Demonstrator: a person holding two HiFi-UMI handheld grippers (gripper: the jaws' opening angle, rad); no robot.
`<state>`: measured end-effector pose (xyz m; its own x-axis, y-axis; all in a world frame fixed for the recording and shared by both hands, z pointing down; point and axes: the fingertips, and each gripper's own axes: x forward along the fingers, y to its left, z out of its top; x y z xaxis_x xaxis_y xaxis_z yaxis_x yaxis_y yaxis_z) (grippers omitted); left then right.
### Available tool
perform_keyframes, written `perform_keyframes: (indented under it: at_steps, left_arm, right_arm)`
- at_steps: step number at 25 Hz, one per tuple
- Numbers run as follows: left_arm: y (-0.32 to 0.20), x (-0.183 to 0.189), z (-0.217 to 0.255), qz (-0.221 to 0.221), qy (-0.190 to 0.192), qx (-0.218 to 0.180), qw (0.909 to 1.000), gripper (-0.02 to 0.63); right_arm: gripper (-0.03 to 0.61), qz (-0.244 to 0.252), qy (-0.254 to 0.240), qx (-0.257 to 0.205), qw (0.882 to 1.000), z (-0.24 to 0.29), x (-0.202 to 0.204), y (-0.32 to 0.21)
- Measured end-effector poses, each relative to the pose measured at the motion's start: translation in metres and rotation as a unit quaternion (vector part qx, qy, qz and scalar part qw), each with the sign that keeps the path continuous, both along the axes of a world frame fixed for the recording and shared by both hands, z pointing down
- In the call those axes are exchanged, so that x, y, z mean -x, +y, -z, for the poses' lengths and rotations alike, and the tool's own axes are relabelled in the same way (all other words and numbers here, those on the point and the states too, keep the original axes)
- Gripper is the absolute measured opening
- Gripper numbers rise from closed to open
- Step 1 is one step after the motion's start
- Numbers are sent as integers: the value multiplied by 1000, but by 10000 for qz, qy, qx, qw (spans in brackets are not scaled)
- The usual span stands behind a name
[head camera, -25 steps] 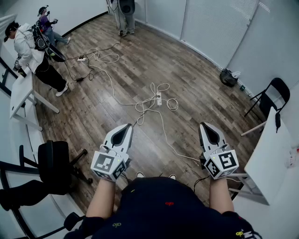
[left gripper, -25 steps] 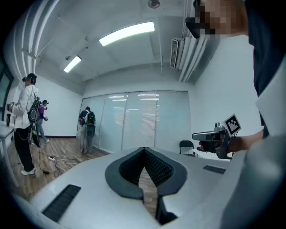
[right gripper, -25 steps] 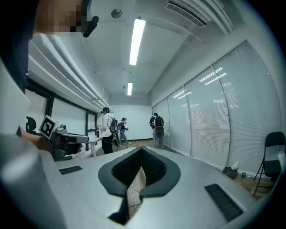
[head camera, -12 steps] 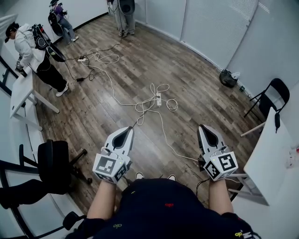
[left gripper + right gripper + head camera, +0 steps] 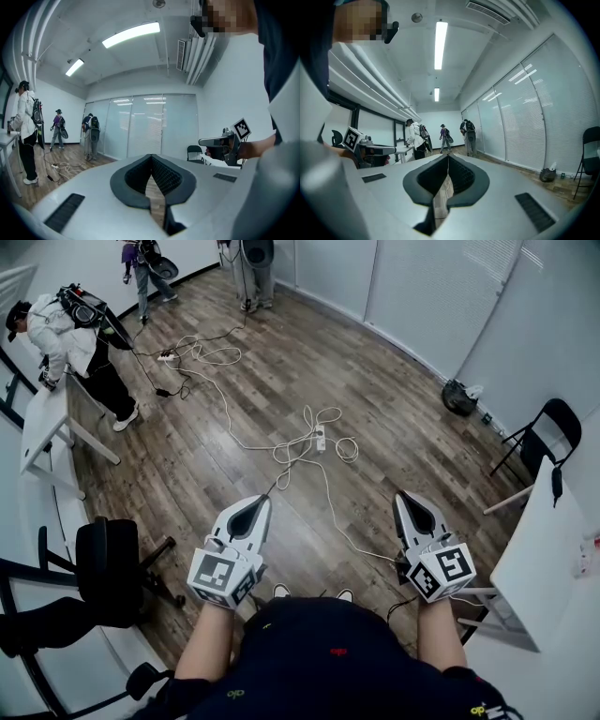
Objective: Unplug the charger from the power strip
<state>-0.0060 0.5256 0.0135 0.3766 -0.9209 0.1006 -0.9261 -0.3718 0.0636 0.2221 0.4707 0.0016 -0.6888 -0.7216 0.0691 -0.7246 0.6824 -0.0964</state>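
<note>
Jaws closed on nothing, the left gripper (image 5: 253,507) and right gripper (image 5: 410,505) have hardly shifted; only a far-off person (image 5: 142,257) has walked on, so the approach looks unstarted. The power strip (image 5: 320,439) lies ahead between them, well apart, amid looped cable (image 5: 349,451); its charger is indistinct. Bare floor (image 5: 384,409) ahead, office chair (image 5: 111,570) left, table (image 5: 539,563) right.

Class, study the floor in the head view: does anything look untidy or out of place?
Yes: a white cable lies in loose tangled loops around the power strip mid-floor, a likely trip hazard.
</note>
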Motion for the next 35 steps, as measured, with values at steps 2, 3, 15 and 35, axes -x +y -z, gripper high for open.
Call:
perform_keyframes:
  at_steps: [2,3,15,35]
  left_arm:
    - [3,4,0,-14,10,-1,10000,20]
    - [4,6,0,-20,18,1,10000,20]
    - [25,75,-21,-205,122,142,9996,20]
    - [5,138,-48,-394,368,325,9980,20]
  right_arm:
    - [23,-7,-9,9,10000,-2,4,2]
    - [23,-12,-7,16,10000,-3,7,4]
    - [23,-116,266,151,9995,-16,78,20]
    - [22,114,358,442,9983,-50,168,-10]
